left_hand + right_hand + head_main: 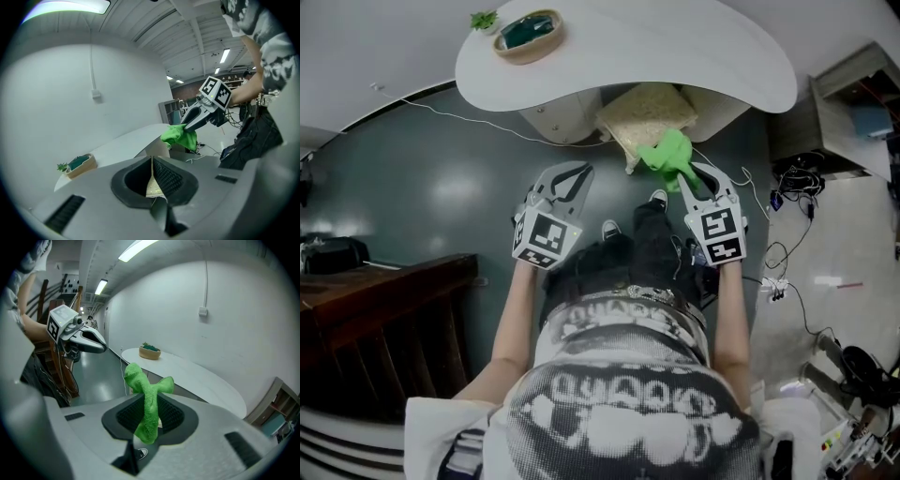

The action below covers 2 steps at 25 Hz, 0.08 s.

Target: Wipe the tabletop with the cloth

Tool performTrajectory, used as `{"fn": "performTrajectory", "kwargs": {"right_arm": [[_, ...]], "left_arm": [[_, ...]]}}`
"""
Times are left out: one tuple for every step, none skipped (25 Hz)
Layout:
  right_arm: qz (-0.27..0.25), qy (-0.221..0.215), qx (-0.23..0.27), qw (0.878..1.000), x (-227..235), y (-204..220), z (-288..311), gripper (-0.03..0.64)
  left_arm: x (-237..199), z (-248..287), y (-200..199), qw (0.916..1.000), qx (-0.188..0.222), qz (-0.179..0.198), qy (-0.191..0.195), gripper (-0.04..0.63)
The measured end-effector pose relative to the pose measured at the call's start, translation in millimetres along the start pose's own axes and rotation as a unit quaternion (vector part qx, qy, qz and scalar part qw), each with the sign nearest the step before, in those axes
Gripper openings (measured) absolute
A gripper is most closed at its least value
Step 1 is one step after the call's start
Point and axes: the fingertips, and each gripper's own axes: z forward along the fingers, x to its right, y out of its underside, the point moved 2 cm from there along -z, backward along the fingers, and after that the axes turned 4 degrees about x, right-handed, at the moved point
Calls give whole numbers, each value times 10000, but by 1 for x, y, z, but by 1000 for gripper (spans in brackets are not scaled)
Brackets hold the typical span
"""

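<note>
Right gripper (pixel 700 178) has its fingers clamped on the green cloth (pixel 146 399), which is bunched up and sticking out of them. It hangs in the air, short of the white curved surface (pixel 694 56). Left gripper (pixel 578 172) sits alongside, fingers pressed together, nothing in them. At the surface's far end there's a tan oval bowl (pixel 528 35) with a small green plant (pixel 484 20) just beside it. A beige cushion (pixel 649 108) shows under the surface. Dark glossy floor (pixel 412 178), white wall (pixel 225 296), dark wooden furniture (pixel 384 309) at left, cables (pixel 792 272) at right.

Workshop hall: strip lights (pixel 136 249), floor cables (pixel 797 173)
</note>
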Motion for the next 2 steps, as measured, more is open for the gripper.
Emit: {"fn": "performTrajectory", "kwargs": {"right_arm": [[-4,8,-3,10000,0,0,-1,81],[-6,16,-5,10000,1,1,-2,81]], "left_arm": [[1,-1,0,10000,-3,2,7,12],[3,-2,1,10000,-6,3,14,12]]}}
